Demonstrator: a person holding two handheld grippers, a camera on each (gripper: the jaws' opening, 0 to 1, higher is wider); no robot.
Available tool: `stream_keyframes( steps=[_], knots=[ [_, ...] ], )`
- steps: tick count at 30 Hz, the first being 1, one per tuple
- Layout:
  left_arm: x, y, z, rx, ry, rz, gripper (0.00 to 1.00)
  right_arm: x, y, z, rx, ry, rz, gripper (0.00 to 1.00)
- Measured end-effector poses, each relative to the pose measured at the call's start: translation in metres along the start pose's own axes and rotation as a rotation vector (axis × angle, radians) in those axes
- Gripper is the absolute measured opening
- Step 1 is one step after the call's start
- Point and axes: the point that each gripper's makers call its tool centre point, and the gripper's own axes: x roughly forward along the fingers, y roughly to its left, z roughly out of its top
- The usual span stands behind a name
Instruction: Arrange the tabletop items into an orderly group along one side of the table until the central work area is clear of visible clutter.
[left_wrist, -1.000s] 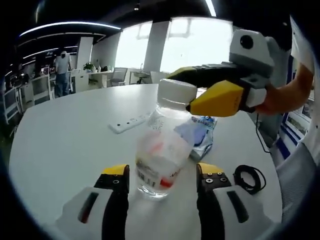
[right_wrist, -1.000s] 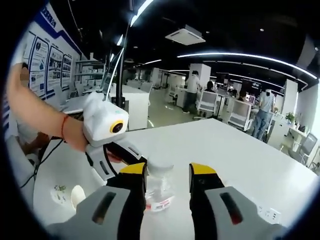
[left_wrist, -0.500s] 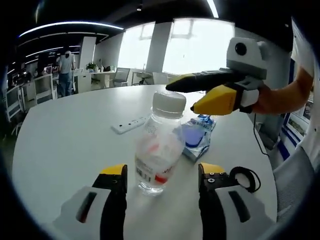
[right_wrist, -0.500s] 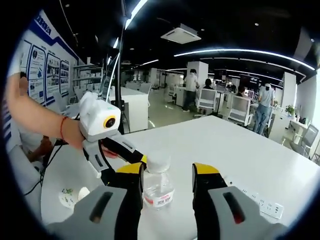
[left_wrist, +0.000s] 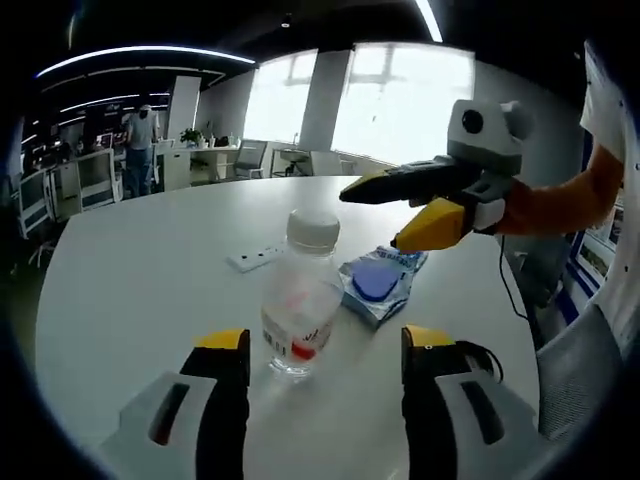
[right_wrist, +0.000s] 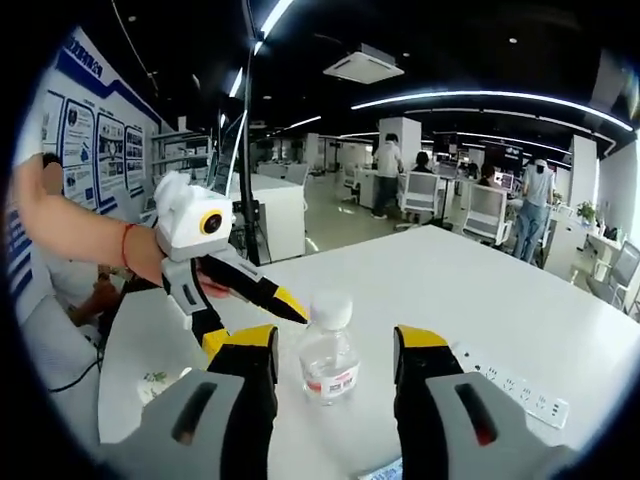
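Note:
A clear plastic water bottle (left_wrist: 298, 312) with a white cap stands upright on the white round table (left_wrist: 140, 290), free of both grippers. In the left gripper view my left gripper (left_wrist: 327, 345) is open, its jaws either side of the bottle and short of it. My right gripper (left_wrist: 375, 217) comes in from the right, open, just right of the cap. In the right gripper view the bottle (right_wrist: 328, 362) stands ahead of my open right gripper (right_wrist: 333, 345), with my left gripper (right_wrist: 255, 322) open at its left.
A blue packet (left_wrist: 378, 283) lies right of the bottle. A white power strip (left_wrist: 255, 258) sits behind it and shows again (right_wrist: 510, 385) in the right gripper view. A black cable coil (left_wrist: 485, 352) lies near the table edge. A small wrapper (right_wrist: 155, 380) lies at left. People stand at desks far off.
My right gripper has come off the bottle cap and drawn back to the right. Both grippers have pulled away, so the bottle looks smaller and stands alone.

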Motion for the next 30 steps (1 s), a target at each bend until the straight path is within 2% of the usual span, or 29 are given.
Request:
stream_keyframes(
  steps=[16,19,30],
  knots=[
    [-0.035,-0.030,0.000,-0.031,-0.008,0.024,0.68,-0.023,0.014,-0.009,0.036,0.041,0.037,0.51],
    [-0.042,-0.035,-0.001,-0.041,-0.011,0.026,0.70,-0.026,0.022,-0.014,0.053,0.066,0.071,0.55],
    [-0.072,-0.063,-0.008,-0.067,-0.020,0.043,0.73,-0.034,0.050,-0.031,0.079,0.124,0.190,0.52]
  ],
)
